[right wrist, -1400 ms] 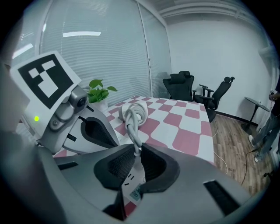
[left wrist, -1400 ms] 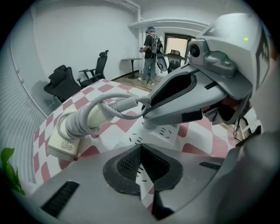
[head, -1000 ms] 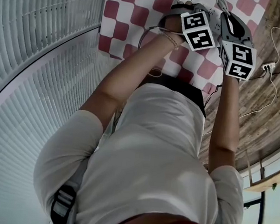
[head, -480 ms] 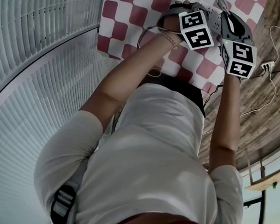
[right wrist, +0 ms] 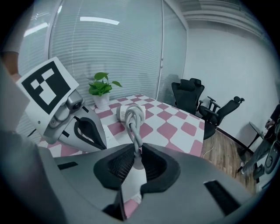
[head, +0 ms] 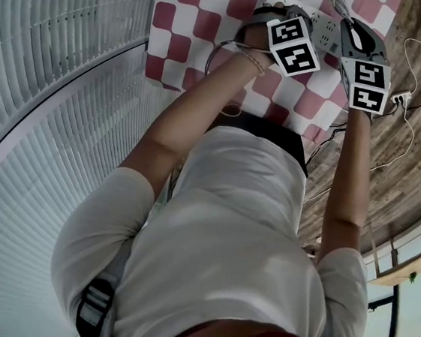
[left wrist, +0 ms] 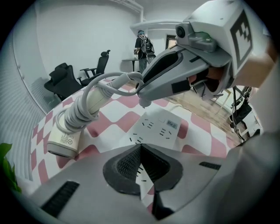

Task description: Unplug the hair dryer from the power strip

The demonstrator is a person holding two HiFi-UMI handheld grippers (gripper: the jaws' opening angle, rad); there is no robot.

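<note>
Right gripper, jaws clamped on the plug, has just pulled away from the left gripper, whose pressed-together jaws pin down the power strip, so the plug hangs clear above it and the hair dryer lying alongside looks basically unplugged now

— Near end of the power strip?
— Hidden behind the left gripper.
— Pins of the plug?
— Not to be made out past the right gripper.
— Print on the hair dryer?
— Too small to read.
— Far edge of the table, head view?
— Cut off at the top.
</note>
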